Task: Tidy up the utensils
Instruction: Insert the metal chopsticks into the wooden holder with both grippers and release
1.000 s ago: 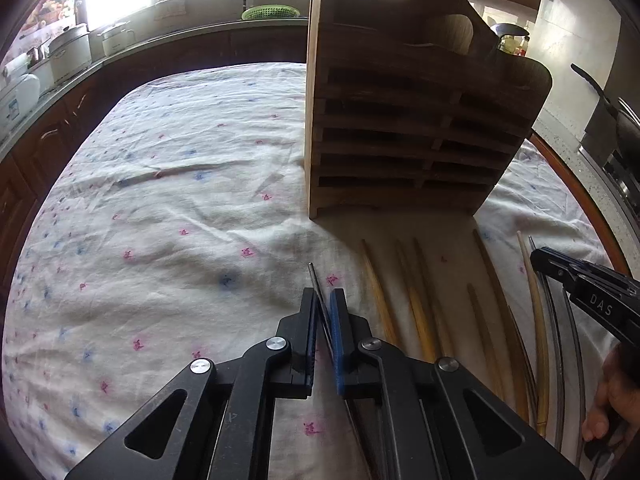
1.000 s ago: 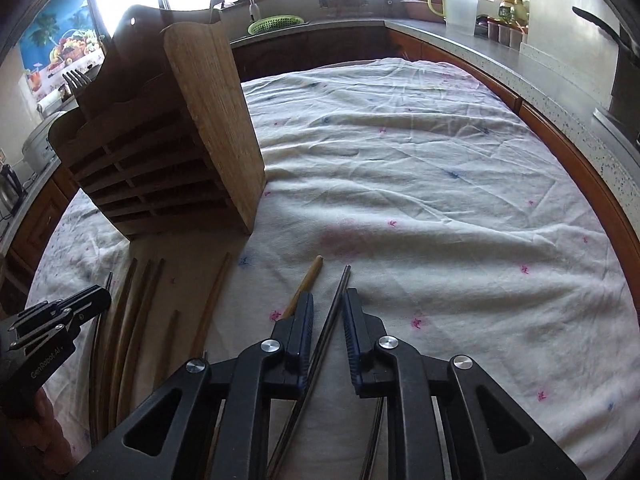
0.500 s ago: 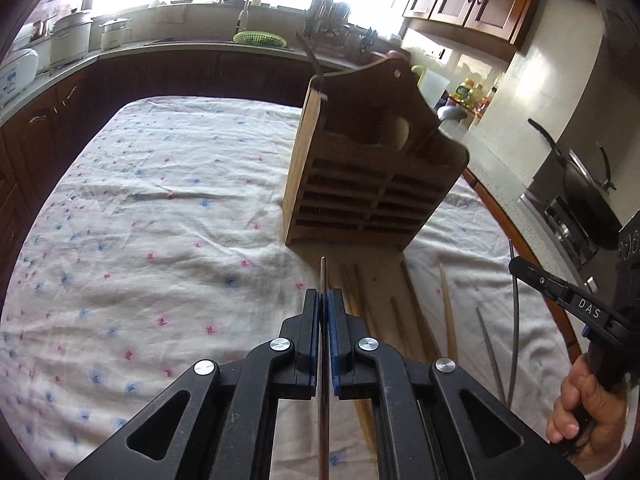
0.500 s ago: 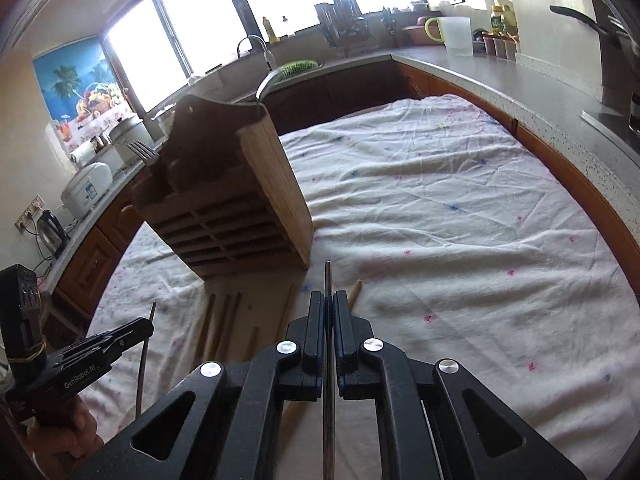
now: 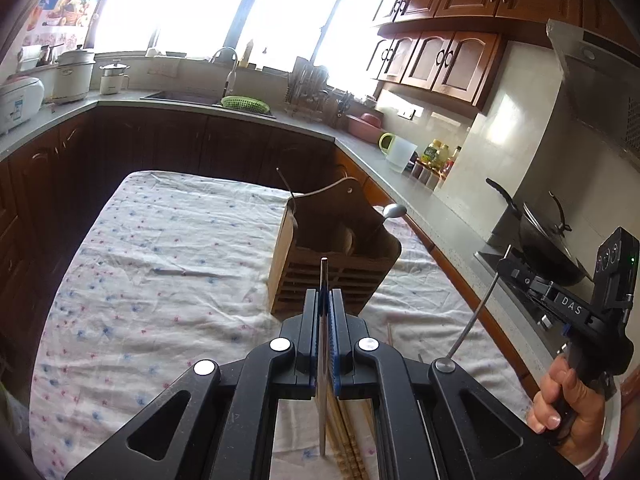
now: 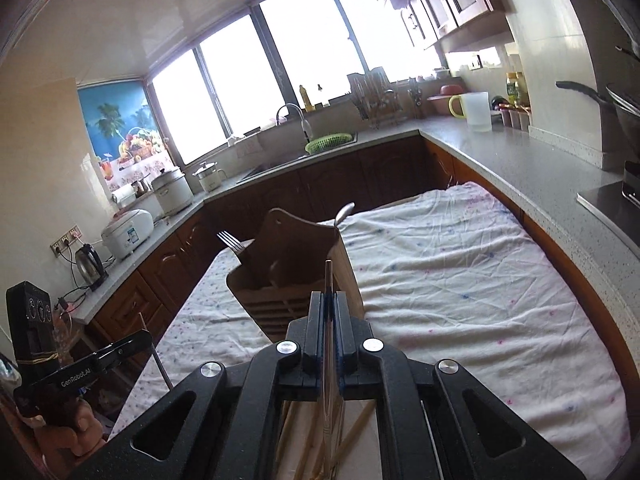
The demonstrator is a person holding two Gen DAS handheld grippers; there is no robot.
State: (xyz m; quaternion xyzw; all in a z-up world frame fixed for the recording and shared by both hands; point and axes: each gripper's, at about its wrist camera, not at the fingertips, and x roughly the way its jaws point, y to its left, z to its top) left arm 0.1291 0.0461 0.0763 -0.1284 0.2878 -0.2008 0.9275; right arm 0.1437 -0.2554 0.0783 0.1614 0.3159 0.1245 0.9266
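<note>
Partly done, I judge: a fork (image 6: 231,241) and a spoon (image 5: 394,211) already stand in the wooden holder (image 5: 332,264) at twelve o'clock on the desk (image 5: 168,248). Each hand-held gripper, left (image 5: 325,312) and right (image 6: 329,312), is clamped on one metal chopstick (image 5: 323,276). Several wooden chopsticks (image 5: 348,444) lie loose at six o'clock, not yet sorted.

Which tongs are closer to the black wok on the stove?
Right. The right tongs are on the wok's side, close to it; the left tongs are farther off, over the cloth, facing the wooden utensil holder.
</note>
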